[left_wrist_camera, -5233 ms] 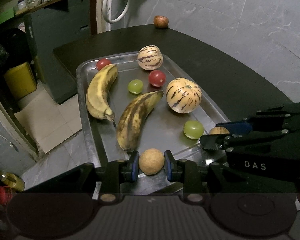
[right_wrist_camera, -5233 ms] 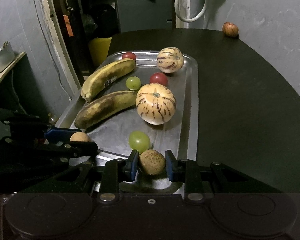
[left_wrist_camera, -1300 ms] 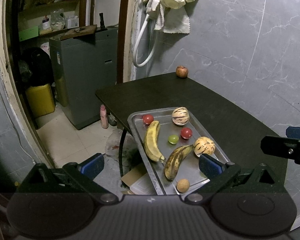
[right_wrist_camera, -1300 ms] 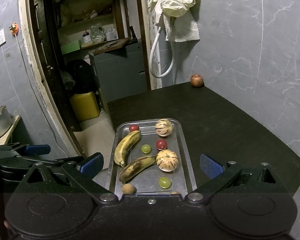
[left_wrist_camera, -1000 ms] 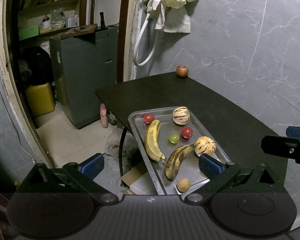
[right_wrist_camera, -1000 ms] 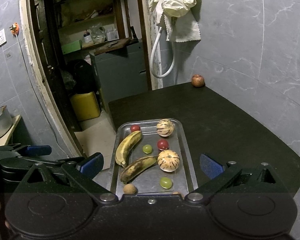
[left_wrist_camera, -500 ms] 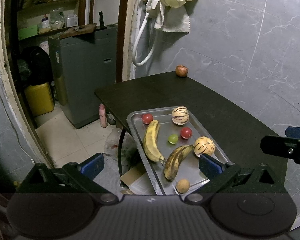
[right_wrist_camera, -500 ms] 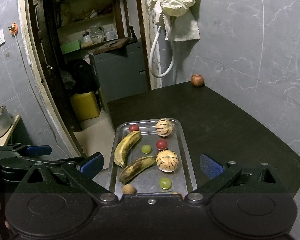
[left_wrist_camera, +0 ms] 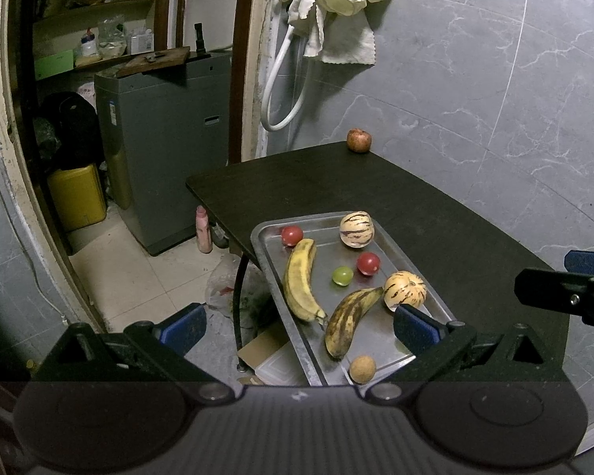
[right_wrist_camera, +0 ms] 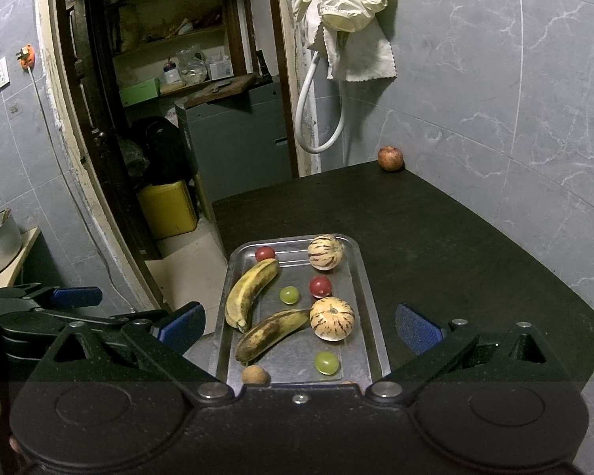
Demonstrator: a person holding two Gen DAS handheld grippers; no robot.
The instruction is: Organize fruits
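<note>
The dark table stands against a grey marbled wall, and the steel tray lies at its near left edge, partly overhanging that edge. Both grippers hang above and short of the tray, well apart from the fruit: the left gripper has its blue-padded fingers spread wide and holds nothing, and the right gripper is likewise wide open and empty.

On the tray, the yellow banana lies along the left side, its skin speckled with brown. Just beside it, nearer the front edge, the browner banana lies slanted, heavily blackened, its tip touching or nearly touching the near striped melon. That fruit is cream-orange with dark purple streaks and sits against the tray's right side. The far striped melon, paler, sits at the far right corner. A red tomato rests at the far left corner by the yellow banana's tip, and a second red tomato lies between the two melons. A green grape sits mid-tray, another green grape near the front right. A small brown round fruit lies at the front left corner. An apple sits alone at the table's far corner by the wall
</note>
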